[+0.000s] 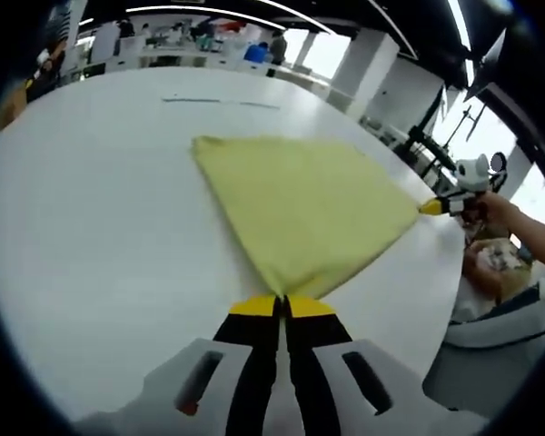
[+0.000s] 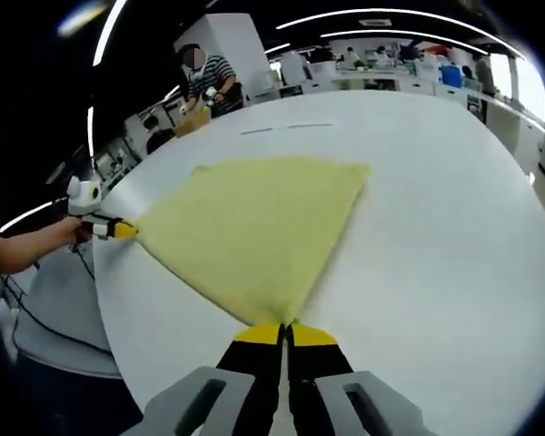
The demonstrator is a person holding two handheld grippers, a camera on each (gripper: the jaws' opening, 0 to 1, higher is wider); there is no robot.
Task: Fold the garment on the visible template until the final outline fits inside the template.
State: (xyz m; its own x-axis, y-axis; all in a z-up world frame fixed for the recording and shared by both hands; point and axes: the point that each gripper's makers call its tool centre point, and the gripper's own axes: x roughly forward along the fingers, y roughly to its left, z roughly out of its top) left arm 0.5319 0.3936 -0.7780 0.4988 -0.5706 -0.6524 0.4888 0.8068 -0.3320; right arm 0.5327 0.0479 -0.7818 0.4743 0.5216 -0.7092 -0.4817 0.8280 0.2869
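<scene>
Right hand-held gripper (image 2: 285, 332) clamping yellow garment (image 2: 254, 232) corner, white table (image 2: 436, 227)

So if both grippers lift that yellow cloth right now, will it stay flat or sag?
Probably sag. The yellow cloth lies limp on the table, pulled to points where the left gripper and right gripper pinch its corners, so it looks floppy. It seems thin and light. Its soft weave likely won't slip from shut jaws.

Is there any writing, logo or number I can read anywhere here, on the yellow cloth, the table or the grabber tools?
None can be read.
The yellow garment is plain.
The white table bears only thin dark marks, no letters.
The left gripper and right gripper show no label.
Background shelves are too blurred.
</scene>
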